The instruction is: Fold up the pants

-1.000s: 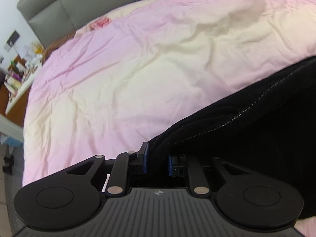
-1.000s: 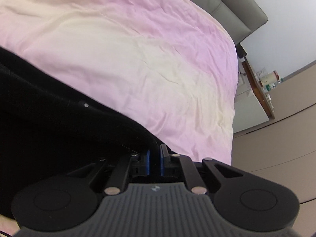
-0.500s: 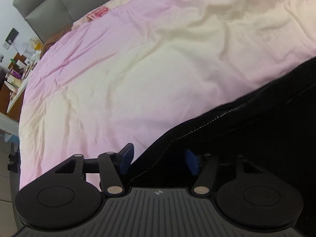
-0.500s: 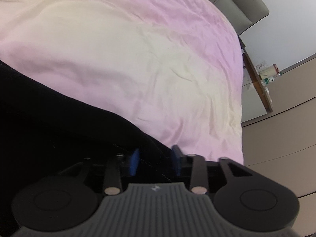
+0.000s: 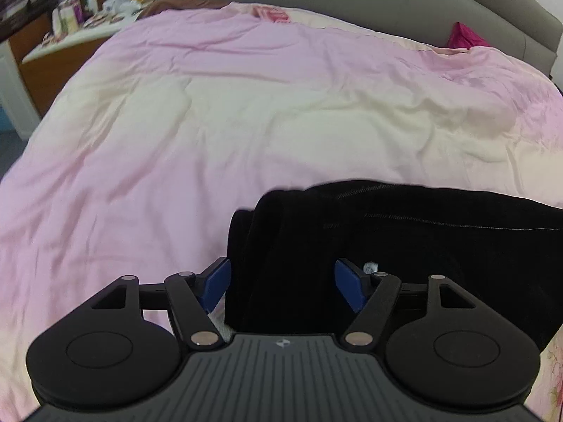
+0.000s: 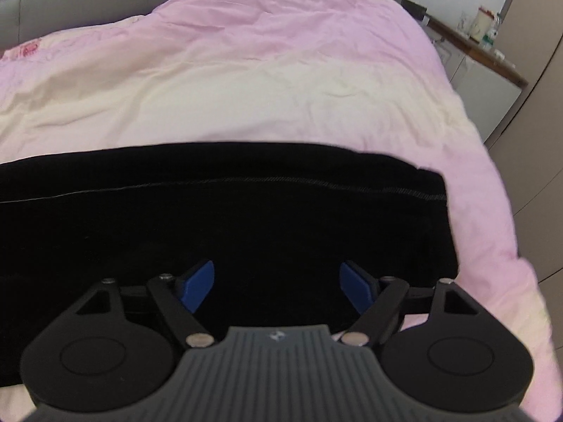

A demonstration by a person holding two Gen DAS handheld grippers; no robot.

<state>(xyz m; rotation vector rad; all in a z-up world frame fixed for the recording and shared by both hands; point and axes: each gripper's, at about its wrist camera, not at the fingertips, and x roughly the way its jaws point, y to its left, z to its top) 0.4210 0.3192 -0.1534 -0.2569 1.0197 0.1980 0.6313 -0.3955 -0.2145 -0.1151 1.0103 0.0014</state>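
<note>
While both tools hang open above the bed [image 5: 147,161], a pair of black pants [image 6: 246,218] lies folded lengthwise in a long band across the pink and cream bedspread. The left tool [image 5: 283,283] has its blue fingertips [image 5: 216,281] spread wide apart, holding nothing, with one narrow end of the pants directly beneath and ahead of it. The right tool [image 6: 278,285] is likewise spread and empty, hovering over the dark cloth, whose other end stops just to that tool's right. A pale seam line runs along the band ahead of both tools. Beyond the pants stretches wrinkled bedding, then a grey headboard [image 5: 387,3]; a cluttered bedside table [image 5: 70,31] sits far to the left tool's left.

The lengthwise fold looks done, so the next step is probably folding end to end. To do that well, each tool should pinch all layers at one end's corners, lift together, and lay that end squarely onto the other, keeping edges aligned.
</note>
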